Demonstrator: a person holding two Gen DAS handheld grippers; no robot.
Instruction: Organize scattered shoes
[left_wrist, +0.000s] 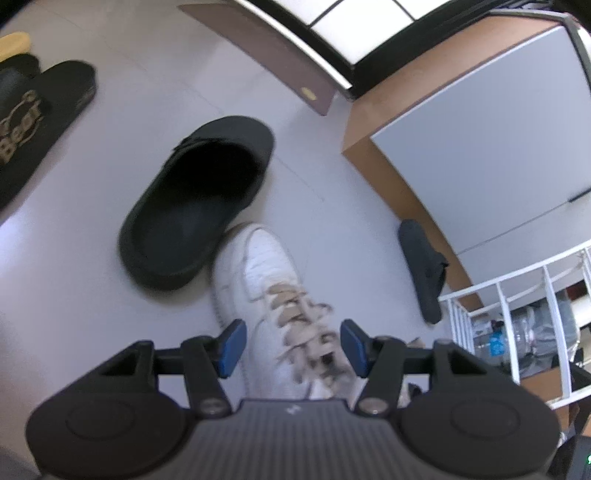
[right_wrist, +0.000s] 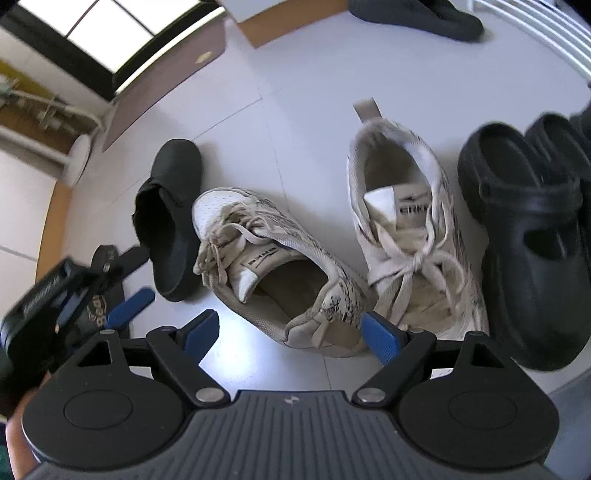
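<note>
A wood-edged cabinet (left_wrist: 491, 147) with a pale grey door stands on the white tiled floor (left_wrist: 147, 92); just beside it, a white wire rack (left_wrist: 517, 314).

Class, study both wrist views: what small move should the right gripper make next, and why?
Probably lower the right gripper and close on the heel of the tilted white sneaker. Its jaws stand open, straddling that heel, and the shoe lies askew to its mate. The left gripper is open over the sneaker's laces.
</note>
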